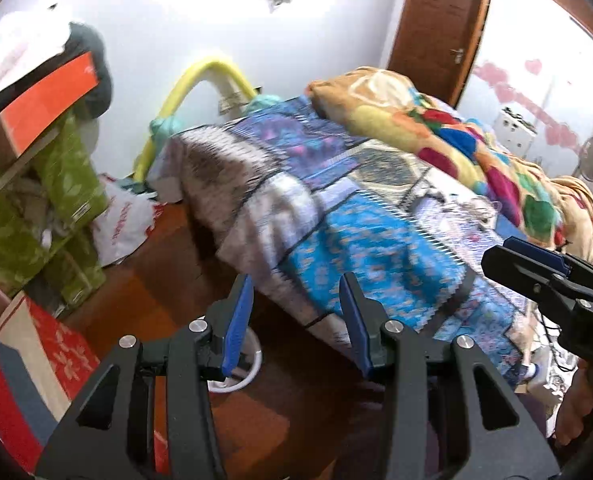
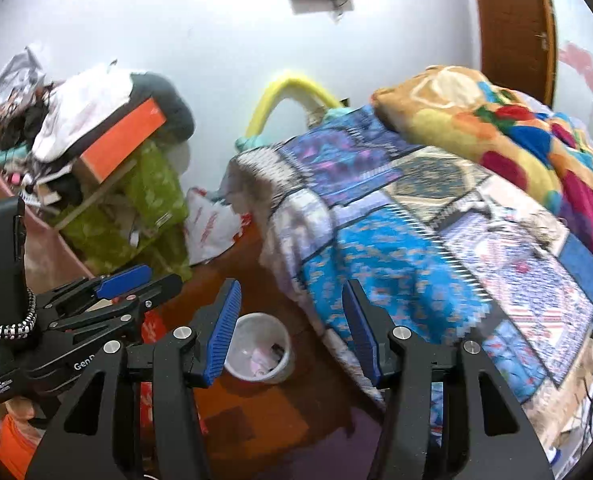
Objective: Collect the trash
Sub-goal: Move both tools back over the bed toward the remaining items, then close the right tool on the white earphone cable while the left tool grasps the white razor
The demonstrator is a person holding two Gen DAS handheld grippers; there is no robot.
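Note:
A small white bin (image 2: 283, 372) stands on the wooden floor at the foot of the bed, with a few scraps of paper and wrapper inside. My right gripper (image 2: 291, 285) hovers above it, open, with nothing between its blue pads. In the left wrist view only a sliver of the bin (image 1: 257, 362) shows behind the left finger. My left gripper (image 1: 296, 278) is open and empty too, raised over the bed's corner. Each view catches the other gripper at its edge: the right gripper (image 1: 496, 258) and the left gripper (image 2: 152, 276).
A bed with a patchwork cover (image 2: 396, 248) and a bright fleece blanket (image 2: 496, 136) fills the right. A white plastic bag with red print (image 2: 212, 220) lies on the floor by the wall. Green boxes (image 2: 152, 208) under piled clothes and an orange box (image 2: 124, 136) crowd the left.

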